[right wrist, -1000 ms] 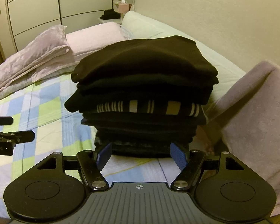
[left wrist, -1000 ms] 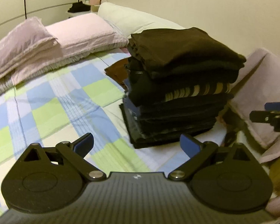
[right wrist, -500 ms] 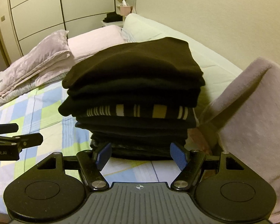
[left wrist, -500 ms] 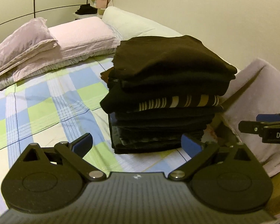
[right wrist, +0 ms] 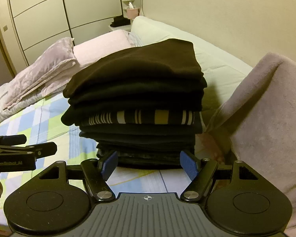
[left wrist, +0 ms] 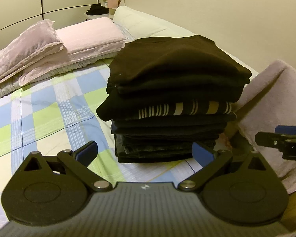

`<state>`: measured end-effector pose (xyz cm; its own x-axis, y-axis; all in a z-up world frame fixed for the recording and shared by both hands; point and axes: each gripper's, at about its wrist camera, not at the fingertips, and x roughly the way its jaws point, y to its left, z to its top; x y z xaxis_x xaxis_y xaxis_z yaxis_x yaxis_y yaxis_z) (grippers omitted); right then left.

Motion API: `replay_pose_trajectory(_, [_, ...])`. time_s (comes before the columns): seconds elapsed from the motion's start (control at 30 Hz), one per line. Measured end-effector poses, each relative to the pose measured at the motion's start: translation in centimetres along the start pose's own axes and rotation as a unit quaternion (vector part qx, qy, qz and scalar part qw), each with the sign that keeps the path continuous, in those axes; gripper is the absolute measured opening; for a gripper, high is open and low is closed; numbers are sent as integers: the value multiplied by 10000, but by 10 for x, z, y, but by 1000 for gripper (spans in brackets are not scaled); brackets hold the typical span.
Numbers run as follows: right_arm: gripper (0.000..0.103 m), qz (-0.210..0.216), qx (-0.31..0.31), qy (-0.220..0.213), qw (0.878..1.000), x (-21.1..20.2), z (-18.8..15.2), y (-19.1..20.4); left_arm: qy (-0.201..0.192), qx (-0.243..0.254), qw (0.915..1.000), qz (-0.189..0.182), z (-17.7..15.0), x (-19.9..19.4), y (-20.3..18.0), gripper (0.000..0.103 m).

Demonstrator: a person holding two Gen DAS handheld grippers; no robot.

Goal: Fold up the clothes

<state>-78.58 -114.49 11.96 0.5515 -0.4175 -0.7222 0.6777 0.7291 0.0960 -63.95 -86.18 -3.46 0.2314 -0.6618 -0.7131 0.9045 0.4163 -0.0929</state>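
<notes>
A tall stack of folded dark clothes (left wrist: 171, 98), one layer black with pale stripes (left wrist: 185, 108), stands on the checked bed sheet (left wrist: 49, 106). It also shows in the right wrist view (right wrist: 136, 102). My left gripper (left wrist: 145, 154) is open and empty, low in front of the stack's base. My right gripper (right wrist: 149, 164) is open and empty, its blue pads (right wrist: 189, 165) close to the stack's bottom edge. Each gripper shows at the edge of the other's view: the right one (left wrist: 282, 144) and the left one (right wrist: 19, 152).
Pink pillows and a folded quilt (left wrist: 49, 47) lie at the head of the bed. A pale cushion (left wrist: 148, 23) runs along the wall. A pinkish blanket (right wrist: 266, 122) is heaped right of the stack. Wardrobe doors (right wrist: 69, 9) stand behind.
Both grippers have drifted left around the stack, which now sits more centred and a little closer in the left wrist view. Both grippers stay open.
</notes>
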Motion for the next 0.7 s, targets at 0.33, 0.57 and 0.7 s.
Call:
replay_pose_trajectory(0.33, [73, 75, 0, -35, 10000, -2, 2, 5, 3, 109, 9999, -49, 2, 0, -3, 100])
replay_pose_trajectory(0.57, [73, 55, -6, -68, 10000, -5, 3, 9, 36, 153, 9998, -76, 1, 1, -3, 100])
replay_pose_trajectory(0.7, [73, 38, -11, -75, 10000, -5, 4, 10, 46, 165, 9998, -85, 1, 2, -3, 100])
